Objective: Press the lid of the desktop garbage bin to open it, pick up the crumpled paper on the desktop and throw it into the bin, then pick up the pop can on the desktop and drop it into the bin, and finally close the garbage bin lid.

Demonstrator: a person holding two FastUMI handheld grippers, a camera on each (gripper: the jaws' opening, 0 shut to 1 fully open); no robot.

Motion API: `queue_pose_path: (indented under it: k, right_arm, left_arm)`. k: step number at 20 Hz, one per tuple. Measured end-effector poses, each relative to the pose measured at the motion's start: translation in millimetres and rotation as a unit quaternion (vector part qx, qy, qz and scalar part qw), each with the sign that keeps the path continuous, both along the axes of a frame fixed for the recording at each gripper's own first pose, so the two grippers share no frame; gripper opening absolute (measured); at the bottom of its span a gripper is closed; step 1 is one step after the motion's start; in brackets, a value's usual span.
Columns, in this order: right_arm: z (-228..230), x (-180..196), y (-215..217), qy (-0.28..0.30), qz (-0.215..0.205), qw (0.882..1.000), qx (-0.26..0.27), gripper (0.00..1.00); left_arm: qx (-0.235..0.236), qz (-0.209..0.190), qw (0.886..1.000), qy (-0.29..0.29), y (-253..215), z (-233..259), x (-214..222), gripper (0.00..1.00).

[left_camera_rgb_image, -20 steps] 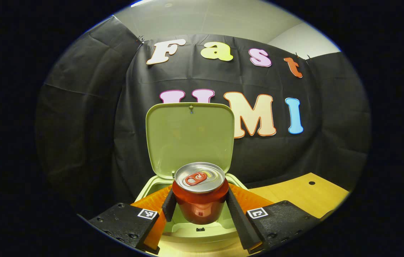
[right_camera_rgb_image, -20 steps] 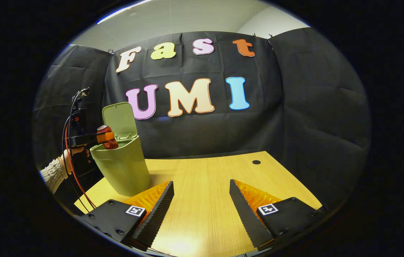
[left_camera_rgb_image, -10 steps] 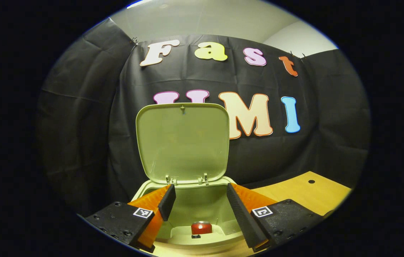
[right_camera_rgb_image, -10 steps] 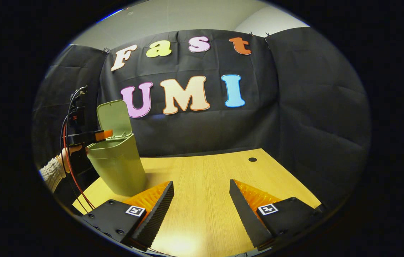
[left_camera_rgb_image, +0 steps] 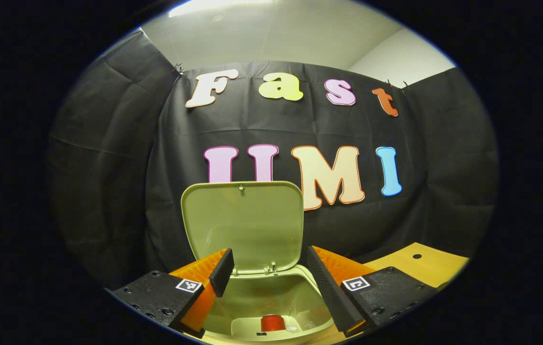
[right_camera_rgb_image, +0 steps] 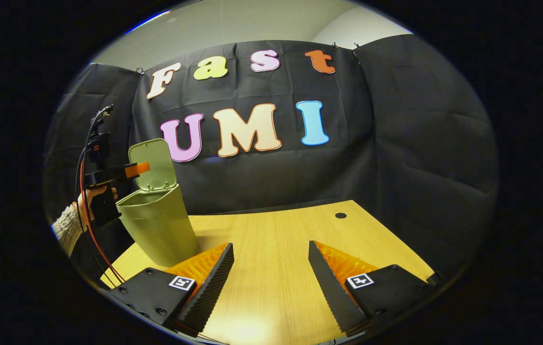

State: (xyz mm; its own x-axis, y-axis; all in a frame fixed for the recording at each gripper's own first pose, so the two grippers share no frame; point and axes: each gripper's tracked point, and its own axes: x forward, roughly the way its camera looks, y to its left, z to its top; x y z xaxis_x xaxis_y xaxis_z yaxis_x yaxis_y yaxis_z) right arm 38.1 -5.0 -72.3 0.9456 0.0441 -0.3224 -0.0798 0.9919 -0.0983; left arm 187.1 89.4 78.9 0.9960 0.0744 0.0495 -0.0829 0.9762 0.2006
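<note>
Left hand-held gripper (left_camera_rgb_image: 271, 268): fingers apart, empty, above the open bin (left_camera_rgb_image: 271, 306).
Lid (left_camera_rgb_image: 242, 223): stood upright.
Pop can (left_camera_rgb_image: 272, 322): lay at the bin's bottom.
Right hand-held gripper (right_camera_rgb_image: 271, 261): fingers apart, empty, over the worktop (right_camera_rgb_image: 271, 230).

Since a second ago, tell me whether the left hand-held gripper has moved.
Yes. In the right gripper view, the left hand-held gripper has risen from the green bin's rim to partway up the open lid.
</note>
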Motion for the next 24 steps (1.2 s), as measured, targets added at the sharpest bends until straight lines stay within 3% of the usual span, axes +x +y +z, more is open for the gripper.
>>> queue_pose_path:
  k: [3,7,8,12,19,24]
  right_arm:
    - [9.0,3.3,-0.7,-0.006,0.003,1.0,-0.005,0.99]
    - [9.2,2.8,1.6,-0.008,0.007,1.0,-0.01,0.98]
    - [7.9,2.8,3.6,-0.008,0.009,1.0,-0.01,0.98]
    - [0.8,1.5,6.7,-0.004,0.009,1.0,-0.009,0.99]
    - [-10.0,-4.7,0.8,0.009,-0.001,1.0,-0.014,0.99]
    - [-0.9,-1.3,4.5,-0.004,-0.015,1.0,-0.007,0.99]
  left_arm:
    - [0.011,-0.003,1.0,-0.001,-1.1,16.6,0.2,0.9]
    - [-0.008,-0.014,1.0,-0.004,-4.6,40.3,4.9,0.92]
    - [-0.008,-0.011,1.0,-0.004,-1.8,45.0,6.3,0.88]
    - [-0.015,0.0,1.0,-0.002,10.1,65.4,17.2,0.92]
    - [-0.005,0.006,1.0,-0.019,15.4,102.9,49.6,0.91]
    - [-0.014,0.017,1.0,-0.009,29.2,102.2,86.1,0.9]
